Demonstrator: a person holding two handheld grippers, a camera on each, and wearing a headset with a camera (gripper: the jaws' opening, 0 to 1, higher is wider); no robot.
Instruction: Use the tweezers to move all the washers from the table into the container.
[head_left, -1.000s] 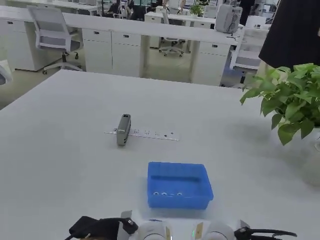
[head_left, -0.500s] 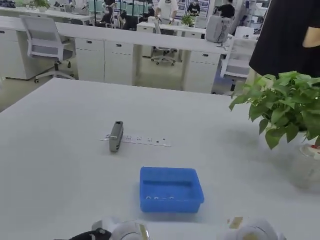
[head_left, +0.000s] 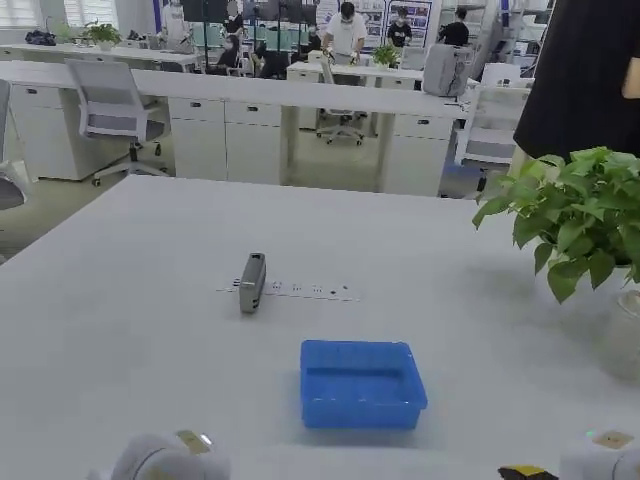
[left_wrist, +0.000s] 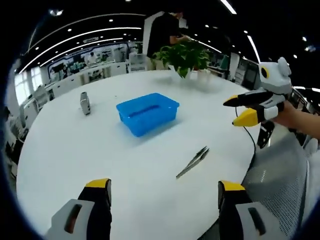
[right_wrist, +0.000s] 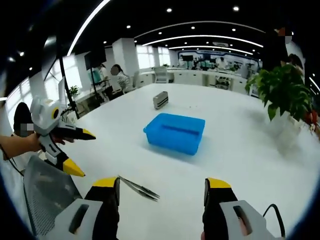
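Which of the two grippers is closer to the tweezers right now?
The right gripper, it seems: the tweezers lie right beside one of its jaws, while they lie well ahead of the left gripper.

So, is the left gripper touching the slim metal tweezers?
Apart. Left gripper view: slim metal tweezers lie on the table, clearly ahead of the left gripper's open jaws.

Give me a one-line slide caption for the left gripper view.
Open left gripper faces tweezers lying on the white table, blue container beyond them, open right gripper at the right.
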